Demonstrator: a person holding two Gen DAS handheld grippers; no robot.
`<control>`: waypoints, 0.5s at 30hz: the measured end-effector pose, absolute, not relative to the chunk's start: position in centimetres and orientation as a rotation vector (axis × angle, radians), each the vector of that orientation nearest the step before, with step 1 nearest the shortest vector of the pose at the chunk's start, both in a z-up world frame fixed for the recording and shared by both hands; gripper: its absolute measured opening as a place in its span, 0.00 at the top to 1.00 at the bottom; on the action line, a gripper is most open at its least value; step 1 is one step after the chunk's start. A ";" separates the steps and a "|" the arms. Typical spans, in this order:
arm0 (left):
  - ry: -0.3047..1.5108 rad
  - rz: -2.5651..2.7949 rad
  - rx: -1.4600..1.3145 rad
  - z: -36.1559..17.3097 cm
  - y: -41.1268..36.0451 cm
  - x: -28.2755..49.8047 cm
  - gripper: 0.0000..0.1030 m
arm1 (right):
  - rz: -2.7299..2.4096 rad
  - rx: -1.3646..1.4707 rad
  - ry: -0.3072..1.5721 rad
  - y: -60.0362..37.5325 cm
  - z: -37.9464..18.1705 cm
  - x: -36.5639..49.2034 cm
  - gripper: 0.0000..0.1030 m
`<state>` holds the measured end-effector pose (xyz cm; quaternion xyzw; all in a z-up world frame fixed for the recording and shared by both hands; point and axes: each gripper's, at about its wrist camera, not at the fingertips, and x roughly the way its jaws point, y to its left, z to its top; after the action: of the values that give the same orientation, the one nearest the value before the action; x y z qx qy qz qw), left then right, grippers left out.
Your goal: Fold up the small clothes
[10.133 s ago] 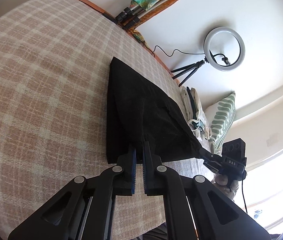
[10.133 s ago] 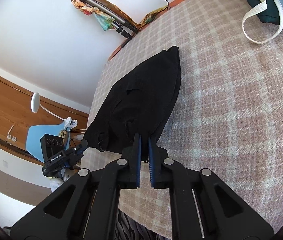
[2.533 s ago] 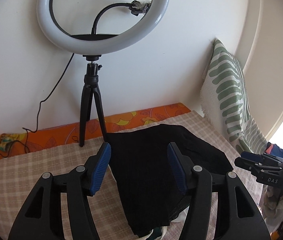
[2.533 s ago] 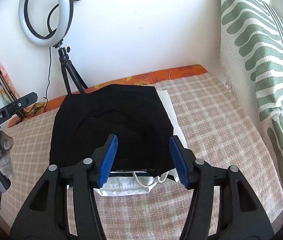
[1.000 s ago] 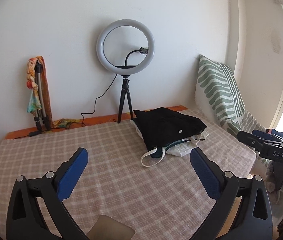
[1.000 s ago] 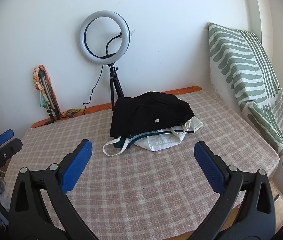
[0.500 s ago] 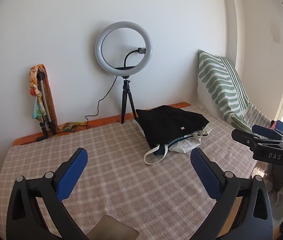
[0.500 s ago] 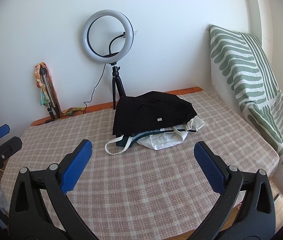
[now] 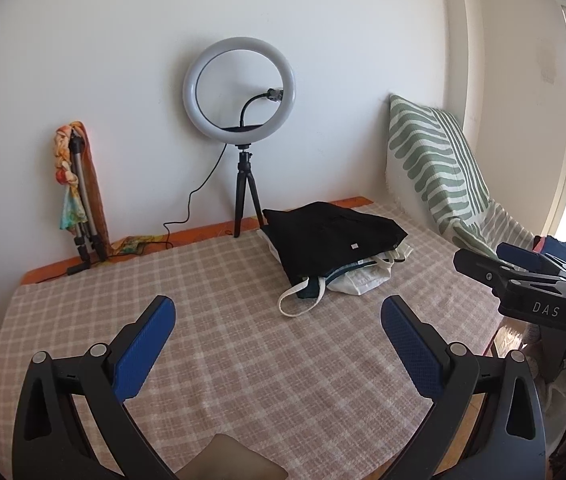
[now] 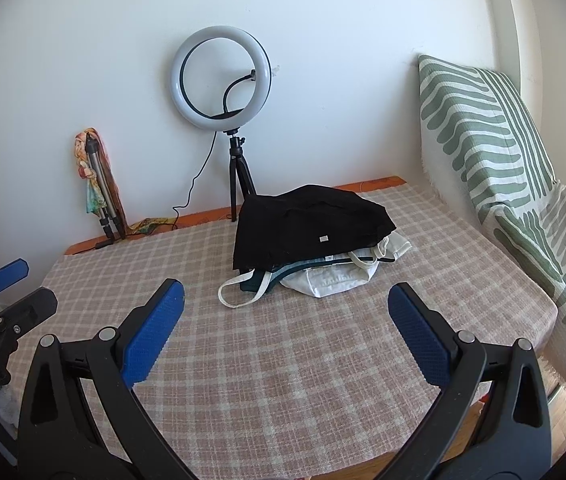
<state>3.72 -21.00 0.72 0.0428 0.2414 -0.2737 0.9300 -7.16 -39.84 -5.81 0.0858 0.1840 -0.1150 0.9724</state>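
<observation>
clothes sit in a small stack toward the far side of the checked bedspread (image 9: pixel 219 344), well apart from both sets of tongs. on top lies the folded black garment (image 9: pixel 335 236), with a tiny white tag showing on its upper face; under it a white garment (image 10: pixel 339 276) sticks out at the near right, and a dark teal piece (image 10: pixel 253 282) peeks out at the near left, with a white strap loop (image 10: pixel 239 292) trailing onto the bedspread.

left tongs (image 9: pixel 279 322) hang above the near part of the bed, blue pads spread wide with nothing between them. right tongs (image 10: pixel 285 310) are likewise spread wide and carry nothing, also held over the near part of the bed and facing the stack. in the left wrist view the right tongs show at the right edge; in the right wrist view the left tongs show at the left edge.

behind the stack, a ring light (image 9: pixel 239 88) on a small black tripod stands against the white wall. a folded tripod wrapped in a colourful scarf (image 10: pixel 95 184) leans on the wall at the left. a green-and-white striped pillow (image 10: pixel 483 136) rests against the right wall
</observation>
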 end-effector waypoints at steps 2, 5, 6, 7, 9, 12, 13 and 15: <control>0.493 -0.564 0.082 0.8 -21.0 3.7 0.01 | -0.233 0.170 0.366 -39.6 -5.6 -7.3 0.00; 0.486 -0.561 0.078 1.1 -20.9 3.6 0.01 | -0.232 0.169 0.363 -39.5 -5.5 -7.3 0.00; 0.484 -0.561 0.077 1.1 -20.9 3.5 0.01 | -0.232 0.169 0.362 -39.6 -5.5 -7.2 0.00; 0.483 -0.560 0.074 1.2 -20.8 3.5 0.01 | -0.232 0.169 0.361 -39.6 -5.4 -7.2 0.00; 0.482 -0.562 0.069 1.3 -20.7 3.4 0.01 | -0.234 0.167 0.364 -39.6 -5.5 -7.2 0.00; 0.478 -0.558 0.066 1.4 -20.6 3.3 0.01 | -0.233 0.166 0.367 -39.5 -5.3 -7.3 0.00; 0.477 -0.557 0.066 1.4 -20.6 3.3 0.01 | -0.234 0.165 0.366 -39.4 -5.3 -7.3 0.00; 0.478 -0.558 0.065 1.4 -20.6 3.3 0.01 | -0.235 0.165 0.364 -39.4 -5.3 -7.3 0.00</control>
<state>3.30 -20.55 1.45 0.0318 0.2338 -0.2728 0.9327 -7.35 -39.38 -5.33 0.0818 0.1805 -0.1164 0.9732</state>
